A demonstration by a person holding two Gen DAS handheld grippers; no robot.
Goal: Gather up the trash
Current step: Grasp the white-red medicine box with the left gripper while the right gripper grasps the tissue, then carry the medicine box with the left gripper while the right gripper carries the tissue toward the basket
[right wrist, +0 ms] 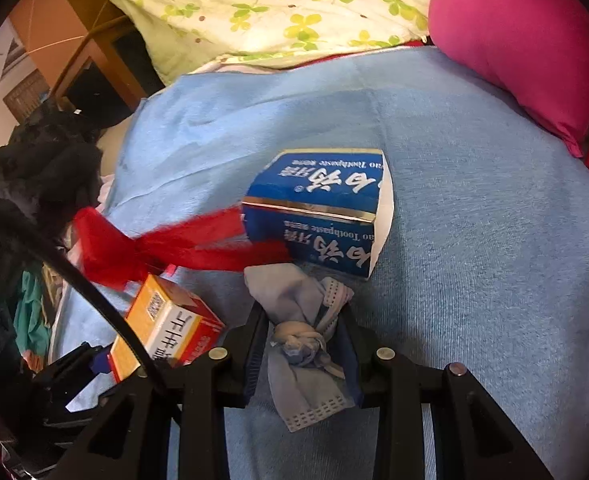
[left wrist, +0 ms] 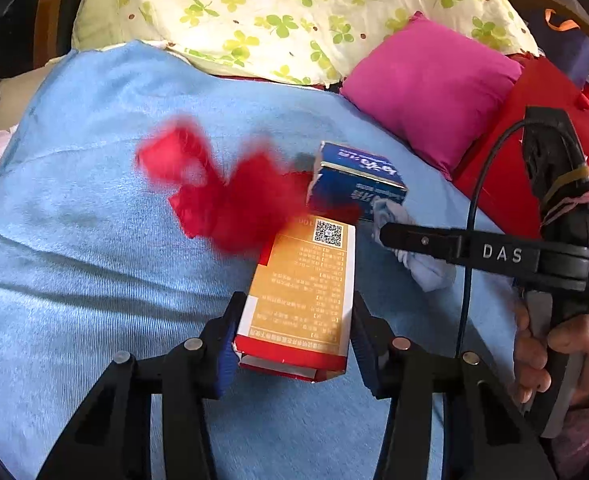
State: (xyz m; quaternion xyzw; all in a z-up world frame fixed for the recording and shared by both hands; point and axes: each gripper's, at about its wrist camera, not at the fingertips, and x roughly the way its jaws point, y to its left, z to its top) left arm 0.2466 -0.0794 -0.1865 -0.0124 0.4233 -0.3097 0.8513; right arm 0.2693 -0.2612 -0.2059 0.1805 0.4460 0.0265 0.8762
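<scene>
My left gripper (left wrist: pixel 294 332) is shut on an orange and red medicine box (left wrist: pixel 306 292) just above the blue blanket (left wrist: pixel 94 240). My right gripper (right wrist: pixel 300 348) is shut on a knotted light-blue face mask (right wrist: pixel 302 340); the mask also shows in the left wrist view (left wrist: pixel 426 272), beside the right gripper's finger (left wrist: pixel 426 240). A blue toothpaste box (right wrist: pixel 318 208) lies just beyond both grippers and also shows in the left wrist view (left wrist: pixel 358 180). A red plastic bag (left wrist: pixel 222 188), blurred, lies left of the toothpaste box and also shows in the right wrist view (right wrist: pixel 154 244). The orange box also shows in the right wrist view (right wrist: pixel 166 328).
A pink pillow (left wrist: pixel 434 84) and a clover-print quilt (left wrist: pixel 274 12) lie at the back. A red container (left wrist: pixel 534 152) stands at the right. Dark clothes (right wrist: pixel 34 168) are piled at the blanket's left edge.
</scene>
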